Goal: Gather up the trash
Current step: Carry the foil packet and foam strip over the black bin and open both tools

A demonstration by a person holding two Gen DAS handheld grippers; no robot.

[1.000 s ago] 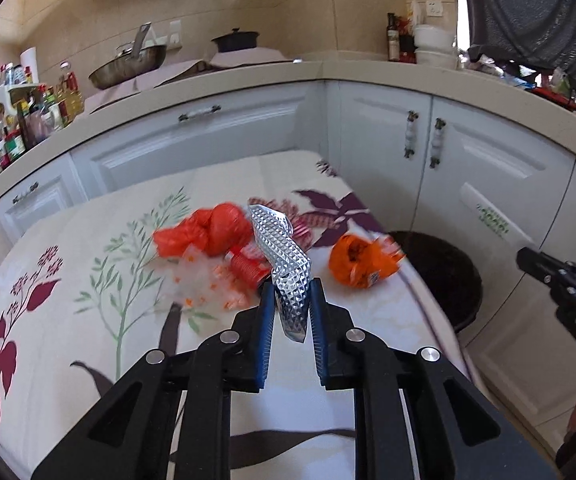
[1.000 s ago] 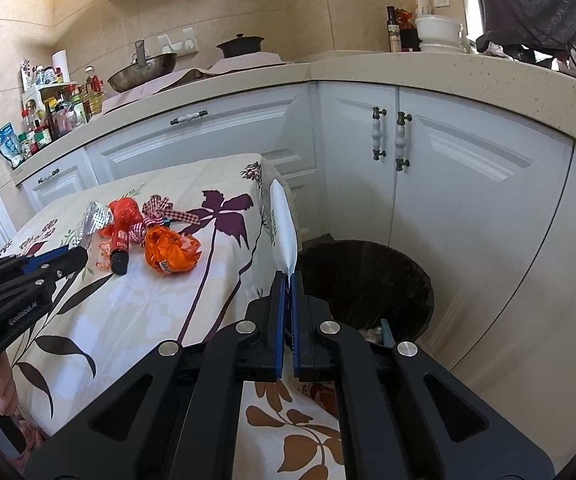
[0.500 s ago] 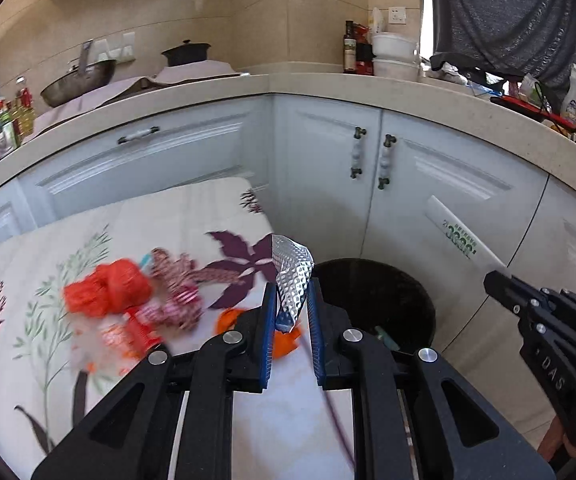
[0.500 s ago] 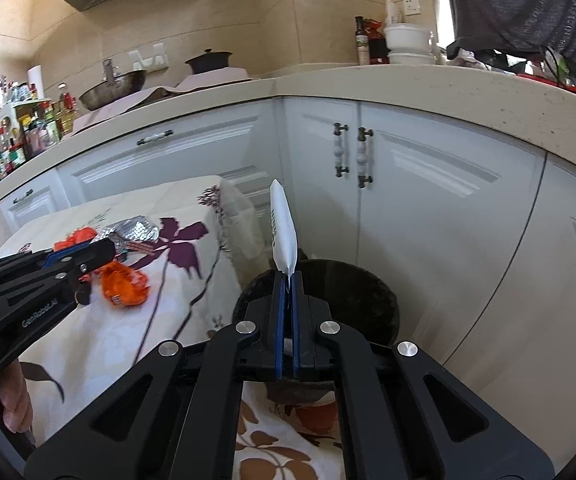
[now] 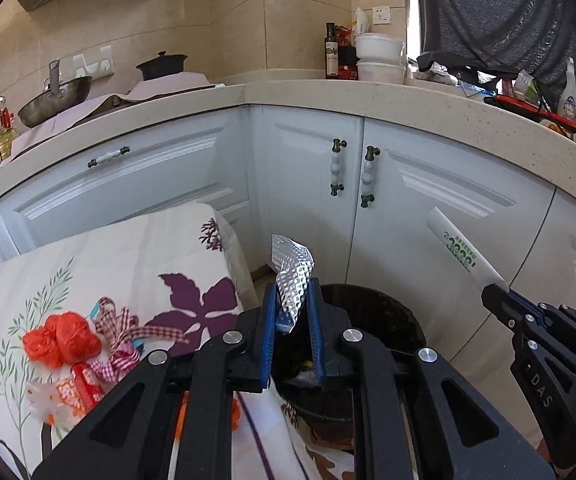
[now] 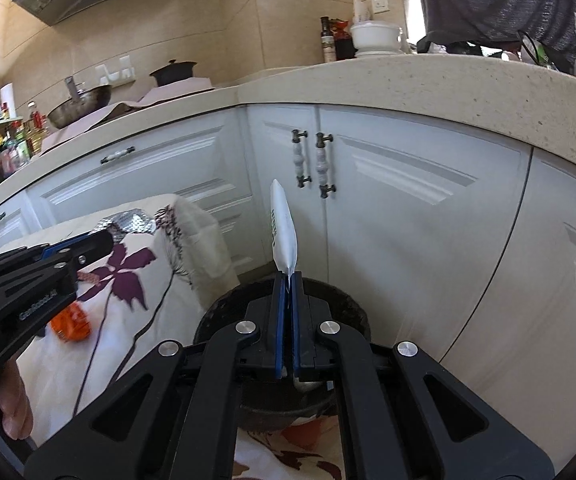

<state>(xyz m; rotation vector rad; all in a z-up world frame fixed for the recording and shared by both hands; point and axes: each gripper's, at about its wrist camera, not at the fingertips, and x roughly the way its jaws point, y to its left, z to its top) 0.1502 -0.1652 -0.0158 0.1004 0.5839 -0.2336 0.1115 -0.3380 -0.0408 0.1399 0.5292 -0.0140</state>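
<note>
Both your grippers have swung from over the table [image 5: 100, 248] toward the bin [image 5: 384, 312]. Your left gripper [image 5: 293, 322] is clamped on the foil wrapper [image 5: 293, 276], which stands up between its blue pads, above the bin's near rim. Your right gripper [image 6: 287, 312] is fully closed on the white packet [image 6: 284, 232], which sticks up beyond the tips, over the bin. Red bags [image 5: 62, 338] and ribbon [image 5: 128, 332] lie on the table, left of your left gripper.
</note>
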